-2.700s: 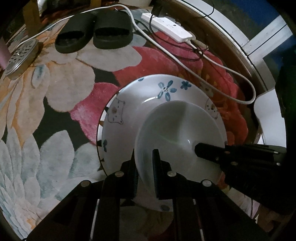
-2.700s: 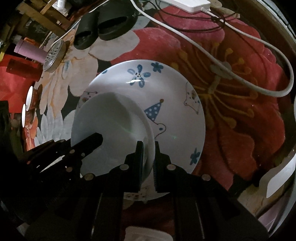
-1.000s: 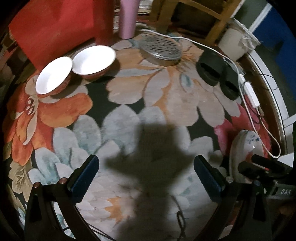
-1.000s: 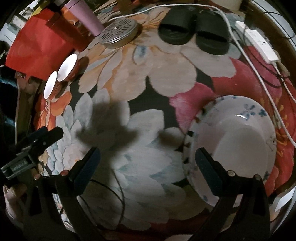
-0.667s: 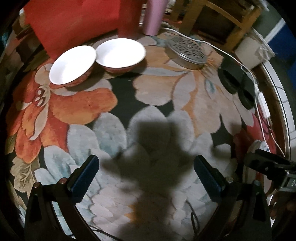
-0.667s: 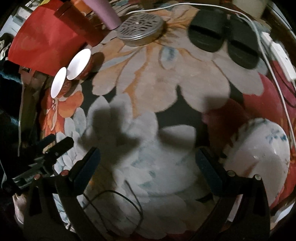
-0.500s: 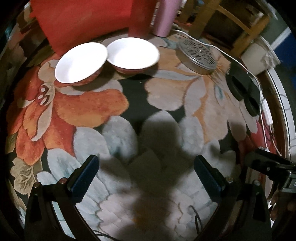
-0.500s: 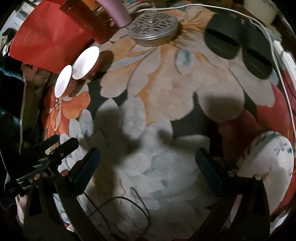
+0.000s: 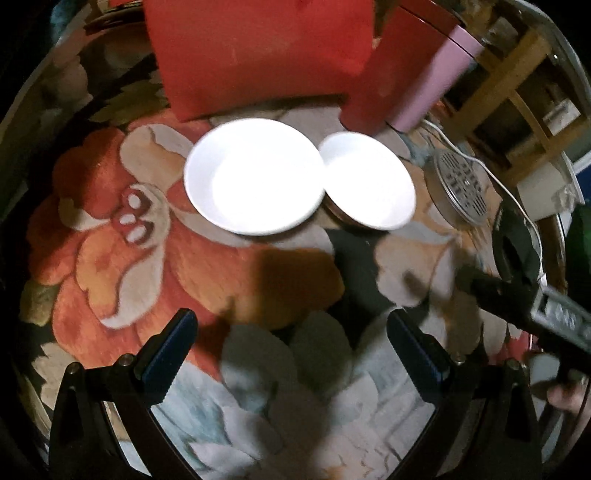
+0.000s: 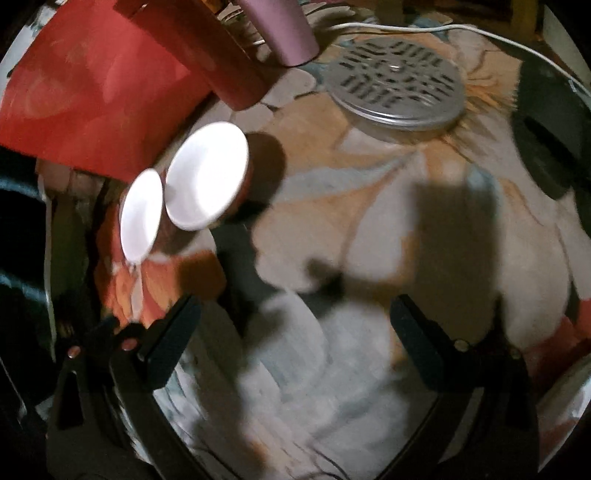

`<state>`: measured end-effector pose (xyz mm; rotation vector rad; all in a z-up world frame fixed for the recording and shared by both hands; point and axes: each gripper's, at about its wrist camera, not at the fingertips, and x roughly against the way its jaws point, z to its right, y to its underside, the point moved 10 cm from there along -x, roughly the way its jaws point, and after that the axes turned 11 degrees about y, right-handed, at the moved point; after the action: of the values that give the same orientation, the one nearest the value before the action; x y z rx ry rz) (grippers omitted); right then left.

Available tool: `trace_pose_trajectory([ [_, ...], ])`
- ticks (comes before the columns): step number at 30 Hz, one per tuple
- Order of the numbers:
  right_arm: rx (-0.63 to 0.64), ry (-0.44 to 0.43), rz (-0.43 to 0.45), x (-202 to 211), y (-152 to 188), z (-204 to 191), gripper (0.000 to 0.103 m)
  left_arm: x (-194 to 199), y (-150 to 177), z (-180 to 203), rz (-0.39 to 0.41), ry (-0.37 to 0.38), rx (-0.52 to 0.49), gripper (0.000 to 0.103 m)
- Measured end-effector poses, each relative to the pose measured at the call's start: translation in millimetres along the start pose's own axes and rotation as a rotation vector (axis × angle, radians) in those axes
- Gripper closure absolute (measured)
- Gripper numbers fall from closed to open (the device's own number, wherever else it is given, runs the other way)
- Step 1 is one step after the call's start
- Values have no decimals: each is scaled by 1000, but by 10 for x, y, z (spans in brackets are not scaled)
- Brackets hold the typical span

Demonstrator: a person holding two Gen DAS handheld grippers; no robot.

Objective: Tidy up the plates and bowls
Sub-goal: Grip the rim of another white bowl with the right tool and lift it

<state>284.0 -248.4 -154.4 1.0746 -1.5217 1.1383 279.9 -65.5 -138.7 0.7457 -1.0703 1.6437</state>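
Two bowls, white inside and red outside, stand side by side on the flowered rug: the left bowl (image 9: 254, 181) and the right bowl (image 9: 367, 181). They also show in the right wrist view, the left bowl (image 10: 141, 214) and the right bowl (image 10: 206, 175). My left gripper (image 9: 295, 339) is open and empty, short of the bowls. My right gripper (image 10: 295, 328) is open and empty, to the right of the bowls; it shows in the left wrist view (image 9: 517, 299) at the right edge.
A red panel (image 9: 258, 51), a red cylinder (image 9: 391, 74) and a pink cylinder (image 9: 432, 81) stand behind the bowls. A perforated metal lid (image 10: 395, 86), a white cable (image 10: 424, 27) and black slippers (image 10: 550, 129) lie to the right.
Both grippers let go of the white bowl on the patterned plate, opened, and swung left toward the two red bowls, which are now much closer. The plate has left view.
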Motion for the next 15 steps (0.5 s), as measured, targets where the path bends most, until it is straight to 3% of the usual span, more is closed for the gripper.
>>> trace_pose_trajectory([
  [4, -41, -40, -16, -184, -224, -214, 7, 14, -53, -119, 13, 1, 15, 1],
  [5, -58, -47, -19, -228, -279, -249, 15, 8, -45, -157, 13, 0, 20, 1],
  [10, -144, -66, -43, -460, -492, -359, 34, -30, 42, -315, 3, 1, 43, 1],
  [13, -167, -71, -57, -594, -557, -434, 49, -49, 86, -405, 8, 9, 68, 1],
  [15, -170, -77, -74, -701, -598, -486, 75, -55, 105, -441, 7, 16, 78, 1],
])
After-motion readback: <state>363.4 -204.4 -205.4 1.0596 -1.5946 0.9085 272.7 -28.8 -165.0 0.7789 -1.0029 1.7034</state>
